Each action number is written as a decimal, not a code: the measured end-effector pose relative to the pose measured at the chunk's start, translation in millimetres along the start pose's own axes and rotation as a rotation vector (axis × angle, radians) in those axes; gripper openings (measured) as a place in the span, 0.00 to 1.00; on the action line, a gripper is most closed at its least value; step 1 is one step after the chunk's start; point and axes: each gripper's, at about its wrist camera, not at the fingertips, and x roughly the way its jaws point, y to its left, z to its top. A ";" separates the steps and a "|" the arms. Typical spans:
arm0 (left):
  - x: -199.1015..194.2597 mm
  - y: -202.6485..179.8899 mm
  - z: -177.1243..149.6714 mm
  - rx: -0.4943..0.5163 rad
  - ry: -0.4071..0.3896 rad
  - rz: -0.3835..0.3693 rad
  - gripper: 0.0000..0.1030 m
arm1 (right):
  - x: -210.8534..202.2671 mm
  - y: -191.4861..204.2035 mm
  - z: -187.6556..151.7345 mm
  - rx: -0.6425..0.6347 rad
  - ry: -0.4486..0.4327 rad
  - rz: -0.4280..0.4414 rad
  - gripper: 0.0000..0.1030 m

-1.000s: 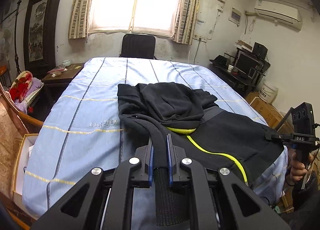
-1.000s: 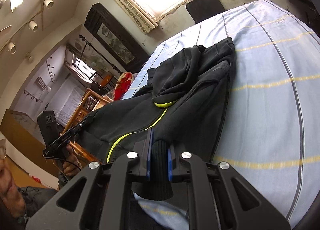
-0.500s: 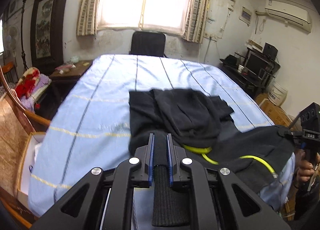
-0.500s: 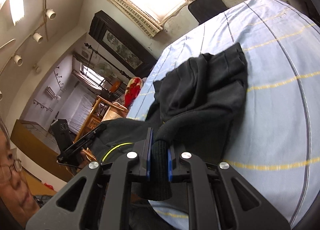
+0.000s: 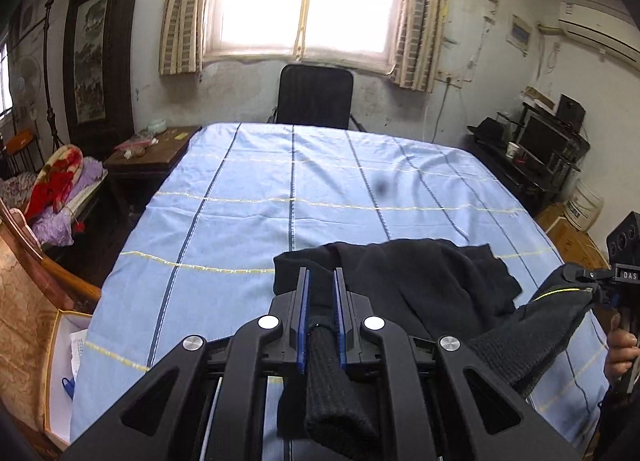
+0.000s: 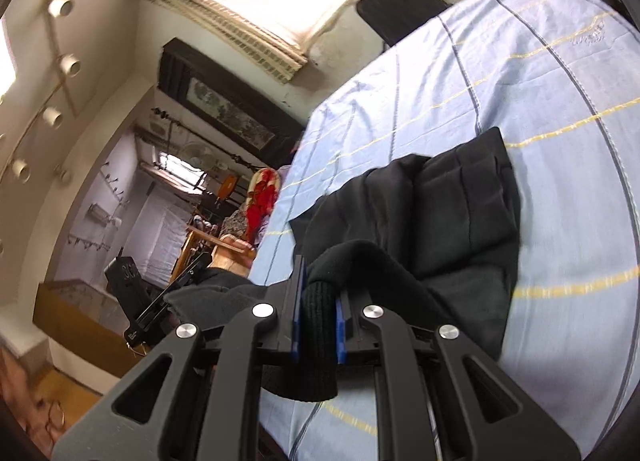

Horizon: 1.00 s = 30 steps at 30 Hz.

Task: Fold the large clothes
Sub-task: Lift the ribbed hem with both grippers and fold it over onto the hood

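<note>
the left gripper (image 5: 320, 285) is clenched on a ribbed cuff of the black jacket (image 5: 420, 281), the knit band (image 5: 324, 373) pinched between its blue pads. the right gripper (image 6: 318, 301) is clenched the same way on another ribbed edge of the jacket (image 6: 460, 213). the jacket lies bunched at the near edge of the blue striped sheet (image 5: 260, 213), its near part lifted off the sheet between both grippers. a black chair (image 5: 316, 97) stands at the far end under the window.

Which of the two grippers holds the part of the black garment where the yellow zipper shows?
The right gripper: the yellow zipper runs to its fingers. The left gripper holds only plain black ribbed cuff.
</note>
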 end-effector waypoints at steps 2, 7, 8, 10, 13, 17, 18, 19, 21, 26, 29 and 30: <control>29.5 7.5 7.8 -0.014 0.036 0.009 0.11 | 15.4 -11.1 11.4 0.025 0.009 -0.015 0.11; 119.8 19.7 0.5 -0.023 0.178 0.058 0.11 | 66.1 -63.3 38.5 0.124 0.045 -0.093 0.11; 140.1 22.6 -5.1 -0.029 0.215 0.073 0.11 | 75.6 -76.6 41.4 0.160 0.055 -0.102 0.12; 166.1 26.9 -12.2 -0.043 0.254 0.090 0.11 | 92.1 -101.4 43.4 0.239 0.078 -0.091 0.12; 170.4 29.1 -10.3 -0.072 0.258 0.082 0.12 | 97.4 -114.4 42.5 0.297 0.086 -0.045 0.12; 142.0 33.8 -2.5 -0.088 0.225 0.060 0.28 | 78.4 -102.8 42.4 0.283 0.059 0.023 0.41; 128.8 35.4 0.0 -0.093 0.202 0.055 0.49 | 69.2 -97.5 42.1 0.273 0.036 0.034 0.51; 116.7 35.9 3.1 -0.097 0.175 0.054 0.60 | 53.8 -89.5 43.1 0.248 -0.013 0.020 0.71; 88.2 34.2 7.7 -0.090 0.112 0.055 0.67 | 27.9 -74.3 44.0 0.180 -0.079 0.014 0.77; 69.0 27.7 8.0 -0.019 0.078 0.095 0.75 | 8.1 -48.1 40.9 -0.008 -0.128 -0.138 0.77; 96.4 25.2 1.7 -0.012 0.137 0.104 0.75 | 28.0 -43.1 36.9 -0.092 -0.099 -0.240 0.78; 105.5 24.6 0.8 -0.011 0.145 0.113 0.75 | 40.0 -39.6 37.0 -0.108 -0.085 -0.253 0.78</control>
